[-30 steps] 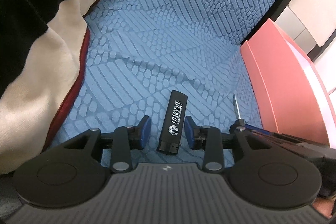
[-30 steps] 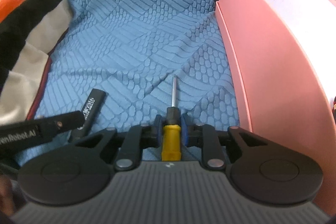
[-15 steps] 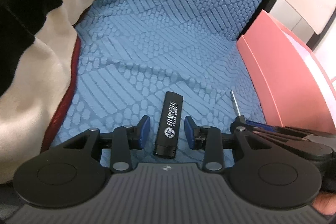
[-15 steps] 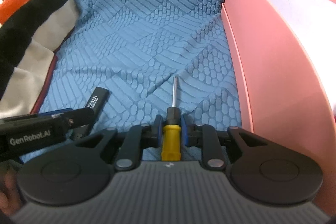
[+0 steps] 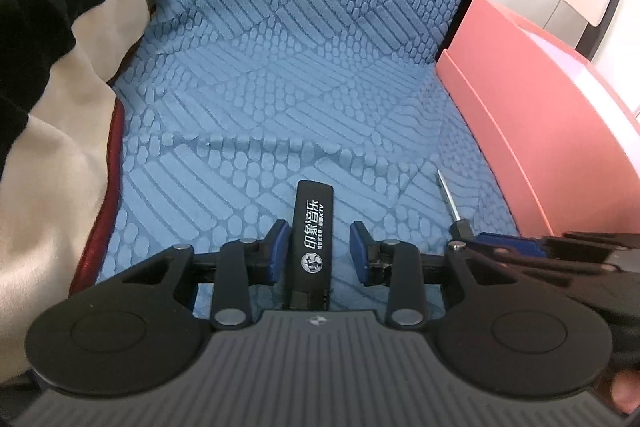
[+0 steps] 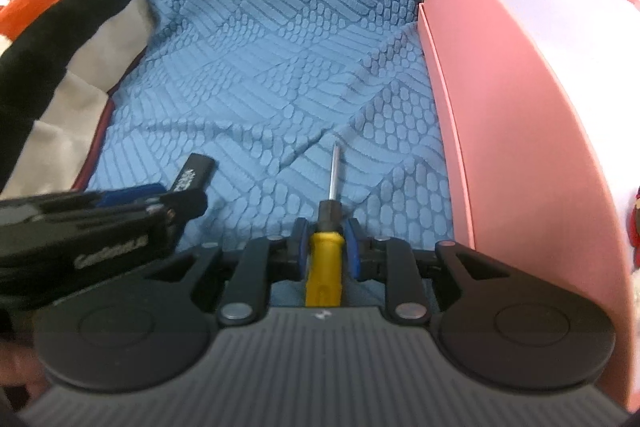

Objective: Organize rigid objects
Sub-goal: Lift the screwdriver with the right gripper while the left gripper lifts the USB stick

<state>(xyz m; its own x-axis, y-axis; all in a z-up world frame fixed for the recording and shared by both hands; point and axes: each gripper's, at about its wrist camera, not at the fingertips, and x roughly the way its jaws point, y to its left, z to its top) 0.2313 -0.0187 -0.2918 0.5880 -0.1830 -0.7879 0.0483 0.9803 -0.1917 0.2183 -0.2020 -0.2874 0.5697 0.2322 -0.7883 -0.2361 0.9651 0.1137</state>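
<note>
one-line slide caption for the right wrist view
Right gripper shut on a yellow-handled screwdriver over blue textured fabric, pink box alongside.

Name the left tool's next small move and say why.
Probably close the left tool on the black lighter: it lies between the open pads with gaps on both sides, while the right tool already clamps the screwdriver.

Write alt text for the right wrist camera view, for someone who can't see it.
The right gripper is shut on a yellow-handled screwdriver, its metal shaft pointing forward over a blue textured cloth. The left gripper reaches in from the left around a black lighter. A pink box stands along the right.
</note>
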